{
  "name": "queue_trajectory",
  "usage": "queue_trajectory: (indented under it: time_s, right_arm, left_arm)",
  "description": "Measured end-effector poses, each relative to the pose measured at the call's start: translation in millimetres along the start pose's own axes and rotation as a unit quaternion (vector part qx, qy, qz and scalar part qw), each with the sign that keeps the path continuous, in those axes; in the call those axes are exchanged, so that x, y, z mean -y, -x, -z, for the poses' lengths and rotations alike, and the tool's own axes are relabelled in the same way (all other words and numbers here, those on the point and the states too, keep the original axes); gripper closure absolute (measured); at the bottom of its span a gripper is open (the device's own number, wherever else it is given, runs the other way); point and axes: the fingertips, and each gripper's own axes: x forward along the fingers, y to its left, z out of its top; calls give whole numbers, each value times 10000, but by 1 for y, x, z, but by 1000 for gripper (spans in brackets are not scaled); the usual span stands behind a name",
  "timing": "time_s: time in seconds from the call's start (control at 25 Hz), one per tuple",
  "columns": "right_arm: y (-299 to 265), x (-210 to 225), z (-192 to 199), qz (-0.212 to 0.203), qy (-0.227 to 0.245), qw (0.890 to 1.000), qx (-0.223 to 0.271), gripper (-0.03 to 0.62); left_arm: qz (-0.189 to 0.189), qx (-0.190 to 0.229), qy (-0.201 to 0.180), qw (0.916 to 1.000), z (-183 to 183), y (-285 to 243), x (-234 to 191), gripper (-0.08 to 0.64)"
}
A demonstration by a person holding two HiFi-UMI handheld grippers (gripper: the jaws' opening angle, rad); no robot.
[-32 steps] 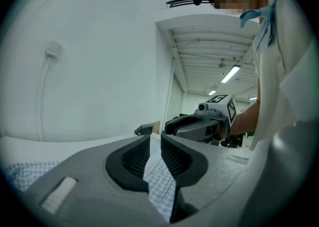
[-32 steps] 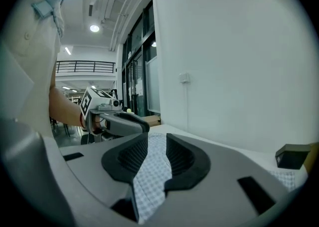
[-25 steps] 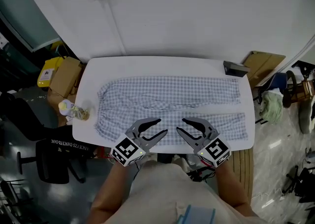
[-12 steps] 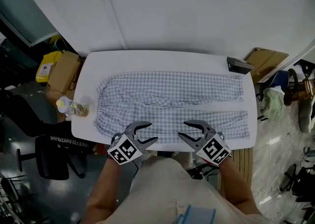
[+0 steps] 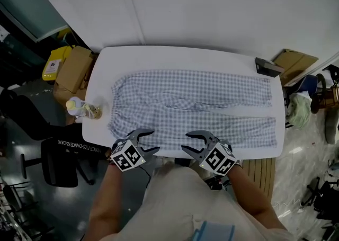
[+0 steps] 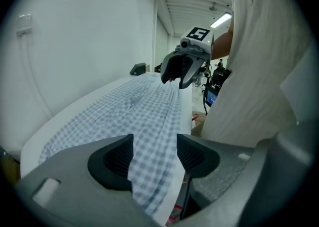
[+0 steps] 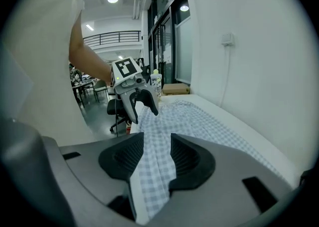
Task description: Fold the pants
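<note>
- Right now the checked pants (image 5: 196,105) lie flat across the white counter (image 5: 175,57). The waistband is toward my left and the two legs run side by side to my right.
- My left tool (image 5: 146,142) hangs at the near edge by the waist end. Its jaws have just been opening and stand spread wide, with the cloth's near edge showing between them and neither pad pressing on it.
- My right tool (image 5: 186,143) is just beside it on the same edge, over the near leg. Its jaws have also been opening and stand apart, with cloth in the gap and nothing pinched.
- I judge this to be the reach before the first fold, since no fold shows yet.
- Next, both tools must settle onto the near hem and close on it, then lift the near leg over the far one, keeping the edges matched.
- A bottle (image 5: 79,108) stands at the counter's left end, near the waistband, so I should keep clear of it.
</note>
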Motion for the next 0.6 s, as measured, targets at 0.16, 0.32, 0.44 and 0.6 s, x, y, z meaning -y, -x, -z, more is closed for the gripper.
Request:
queue_trajectory:
  time_s: [0.16, 0.32, 0.44, 0.6]
  right_arm:
    - [-27, -16, 4, -246, 259, 9988, -338, 411]
    - [-52, -33, 11, -501, 557, 9947, -705, 408]
    - [-70, -45, 17, -648, 735, 9906, -959, 408]
    - [-91, -57, 31, -824, 938, 9836, -1300, 408]
  left_arm:
    - [-66, -287, 110, 9995, 39, 15, -7, 296]
    - [-80, -700, 96, 9975, 82, 30, -14, 291]
    - [-177, -966, 29, 9952, 109, 42, -24, 290]
    - [-208, -1370, -142, 9902, 143, 55, -36, 290]
